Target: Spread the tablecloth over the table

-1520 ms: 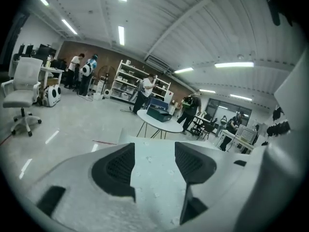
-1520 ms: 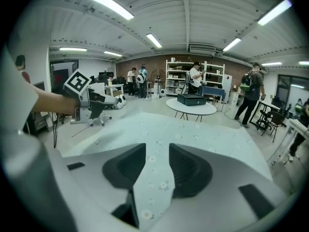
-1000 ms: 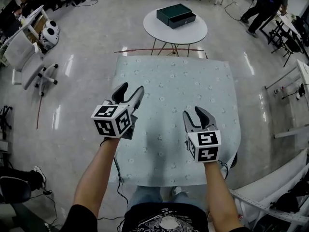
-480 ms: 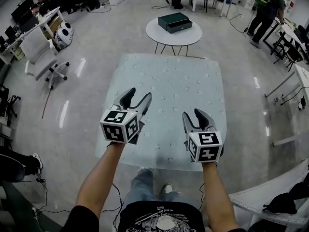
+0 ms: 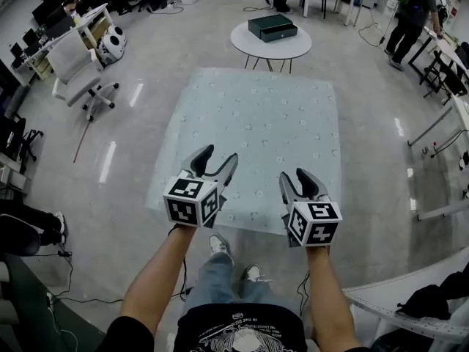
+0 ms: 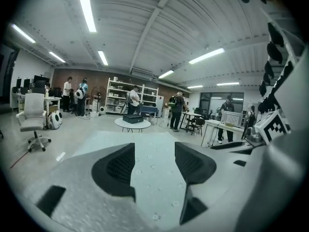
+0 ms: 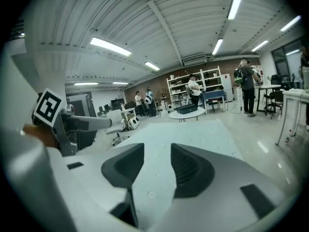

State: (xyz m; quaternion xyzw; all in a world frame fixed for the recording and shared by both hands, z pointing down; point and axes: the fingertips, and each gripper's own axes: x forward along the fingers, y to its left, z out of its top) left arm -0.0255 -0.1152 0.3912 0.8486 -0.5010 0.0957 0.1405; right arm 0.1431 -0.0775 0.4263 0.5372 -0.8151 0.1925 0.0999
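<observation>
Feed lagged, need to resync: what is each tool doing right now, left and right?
Left tool: open, nothing between its jaws.
Right tool: open, nothing between its jaws.

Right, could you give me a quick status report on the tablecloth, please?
Left gripper and right gripper: jaws apart, both empty. Tablecloth spread flat. Nothing in the way; round table stands apart, beyond its far edge.
</observation>
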